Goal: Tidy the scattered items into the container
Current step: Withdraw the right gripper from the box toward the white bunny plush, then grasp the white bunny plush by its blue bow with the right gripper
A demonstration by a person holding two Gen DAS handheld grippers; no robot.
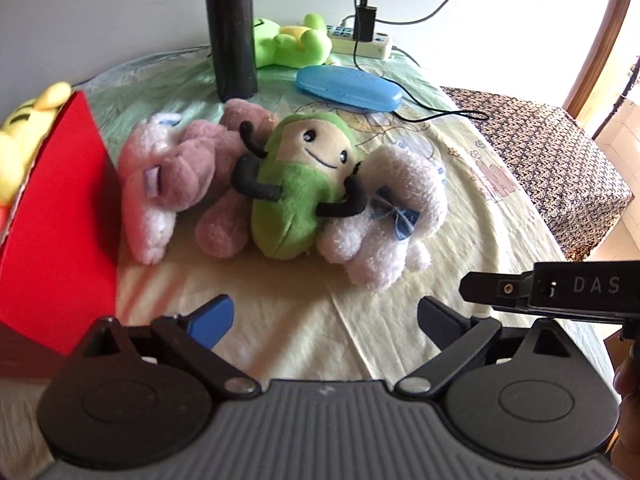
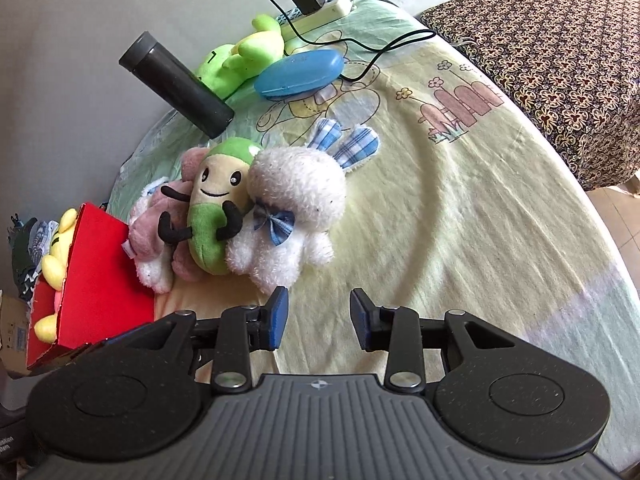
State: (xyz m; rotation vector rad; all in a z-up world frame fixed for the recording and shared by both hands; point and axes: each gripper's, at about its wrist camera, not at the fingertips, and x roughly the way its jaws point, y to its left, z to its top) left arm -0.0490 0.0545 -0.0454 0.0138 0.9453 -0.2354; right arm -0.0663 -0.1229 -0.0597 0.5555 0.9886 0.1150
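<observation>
Closest to me, my left gripper (image 1: 326, 316) hangs over the pale yellow bedsheet (image 1: 280, 320) with its fingers spread wide and nothing between them. My right gripper (image 2: 319, 316) is apart too, empty, its blue-padded tips just short of the white bunny (image 2: 288, 216). From the left camera I can see the side of the right gripper poking in at the right edge.

Hard on my left sits the red box (image 1: 56, 216), and a yellow plush (image 1: 28, 136) already pokes out over its rim. Just beyond the grippers, three toys lie bunched together on the sheet: the white bunny with a blue checked bow, a green bean-shaped doll (image 1: 304, 184) with black arms and a smiling face leaning against it, and a pink plush (image 1: 188, 172) pressed up on the far side, touching the box's corner in the right view.

Farther back, a black flask (image 1: 230, 28) stands upright. Beside it lies a blue glasses case (image 1: 348, 88), with a green frog plush (image 1: 296, 42) behind. At the wall, a white power strip (image 1: 360, 42) carries a black charger (image 1: 365, 20), its cable trailing across the sheet. Off right, a patterned brown cushion (image 2: 560, 48).
</observation>
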